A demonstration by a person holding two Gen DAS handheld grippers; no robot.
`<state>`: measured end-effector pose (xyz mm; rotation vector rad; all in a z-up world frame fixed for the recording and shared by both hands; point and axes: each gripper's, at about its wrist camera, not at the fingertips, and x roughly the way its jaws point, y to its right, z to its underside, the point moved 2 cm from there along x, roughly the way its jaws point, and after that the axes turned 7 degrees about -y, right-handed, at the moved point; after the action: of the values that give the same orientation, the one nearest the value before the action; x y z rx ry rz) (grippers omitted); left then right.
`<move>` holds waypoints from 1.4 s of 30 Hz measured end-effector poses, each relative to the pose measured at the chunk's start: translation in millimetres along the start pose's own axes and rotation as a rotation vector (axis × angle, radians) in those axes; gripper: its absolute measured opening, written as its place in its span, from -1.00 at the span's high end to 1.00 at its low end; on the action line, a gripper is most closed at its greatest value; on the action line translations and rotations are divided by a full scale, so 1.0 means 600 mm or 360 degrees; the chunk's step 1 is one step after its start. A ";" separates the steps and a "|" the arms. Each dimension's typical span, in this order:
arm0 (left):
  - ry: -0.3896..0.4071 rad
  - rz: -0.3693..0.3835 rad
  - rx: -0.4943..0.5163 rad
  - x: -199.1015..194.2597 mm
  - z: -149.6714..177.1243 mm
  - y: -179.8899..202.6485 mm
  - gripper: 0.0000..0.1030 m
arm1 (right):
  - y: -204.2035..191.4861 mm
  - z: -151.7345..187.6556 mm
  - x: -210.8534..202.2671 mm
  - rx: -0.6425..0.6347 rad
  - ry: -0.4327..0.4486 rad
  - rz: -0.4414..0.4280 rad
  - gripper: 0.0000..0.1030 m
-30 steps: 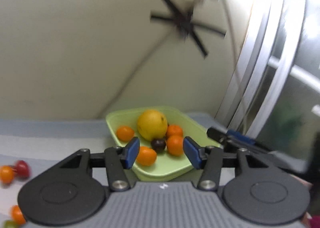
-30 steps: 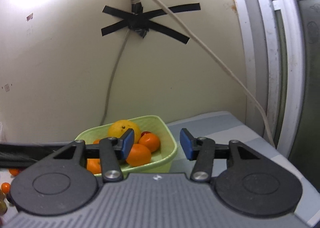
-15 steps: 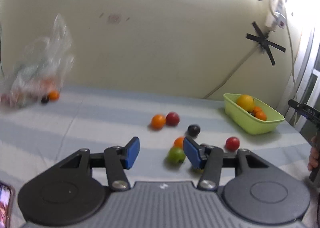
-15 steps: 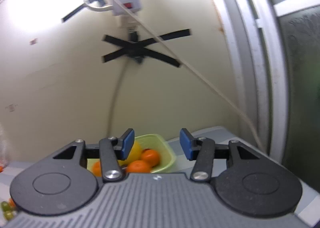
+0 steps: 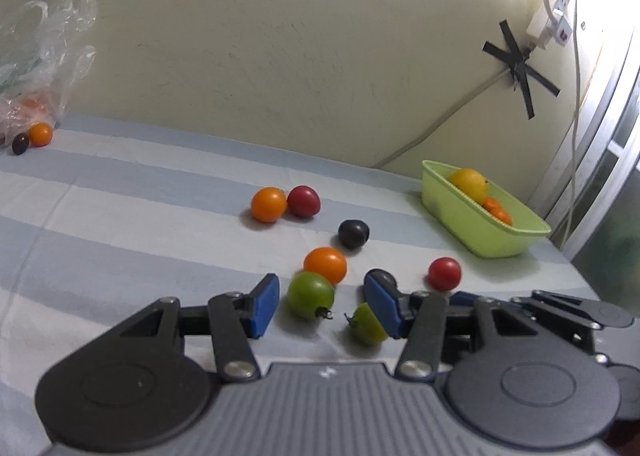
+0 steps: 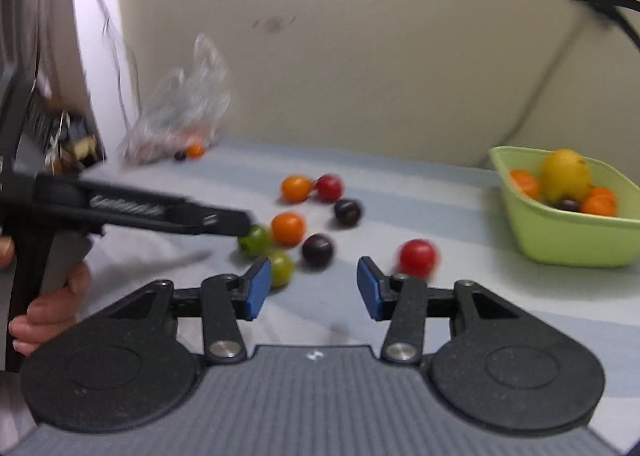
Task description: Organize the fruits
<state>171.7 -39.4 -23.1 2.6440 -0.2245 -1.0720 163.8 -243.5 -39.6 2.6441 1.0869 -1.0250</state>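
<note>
Loose small fruits lie on the striped cloth: a green one (image 5: 310,295) between my open left gripper's (image 5: 322,306) fingers, a second green one (image 5: 366,323) by the right pad, an orange one (image 5: 325,265), a dark one (image 5: 353,233), a red one (image 5: 444,273), and an orange-and-red pair (image 5: 268,204) farther back. The green basket (image 5: 484,235) at right holds a yellow fruit (image 5: 468,183) and oranges. My right gripper (image 6: 309,287) is open and empty, near a dark fruit (image 6: 317,250) and the red one (image 6: 417,255). The left gripper shows as a black bar (image 6: 160,212) over the green fruit (image 6: 254,240).
A clear plastic bag (image 5: 40,68) with more fruit lies at the far left by the wall, with an orange (image 5: 40,134) and a dark fruit (image 5: 20,144) beside it. A taped cable (image 5: 516,68) runs down the wall behind the basket. The window frame (image 5: 592,160) stands at right.
Both grippers have swung away from the basket to the loose fruits in the middle. My left gripper has come down around the green fruit. Both stay open.
</note>
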 end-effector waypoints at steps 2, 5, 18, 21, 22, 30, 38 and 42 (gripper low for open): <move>-0.0009 -0.0028 0.0002 0.007 0.003 -0.004 0.09 | -0.002 -0.011 0.022 -0.0001 -0.0052 -0.0017 0.02; -0.0035 -0.0030 -0.0032 0.018 0.005 -0.013 0.17 | -0.013 -0.017 0.047 -0.0022 -0.0103 -0.0034 0.02; -0.0011 0.0014 -0.0026 -0.017 0.033 -0.006 0.44 | -0.052 0.025 0.024 -0.0150 -0.0095 0.0071 0.48; 0.0009 0.0019 0.0043 -0.055 0.067 0.004 0.44 | -0.048 0.049 -0.011 -0.0107 -0.0067 0.0091 0.48; 0.0013 0.0025 0.0066 -0.067 0.079 0.008 0.44 | -0.046 0.058 -0.023 -0.0089 -0.0059 0.0098 0.48; 0.0007 0.0017 0.0166 -0.118 0.160 0.032 0.43 | -0.052 0.126 -0.100 0.0010 -0.0008 0.0214 0.47; 0.0056 -0.0058 0.0244 -0.122 0.177 0.049 0.40 | -0.055 0.138 -0.105 0.0008 -0.0003 0.0248 0.42; 0.0054 -0.0089 0.0273 -0.120 0.181 0.054 0.37 | -0.059 0.141 -0.104 0.0006 0.0000 0.0250 0.37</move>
<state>42.9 -73.8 -40.0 2.8343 -0.2470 -1.0682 61.9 -282.3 -60.3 2.6815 0.8610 -0.9971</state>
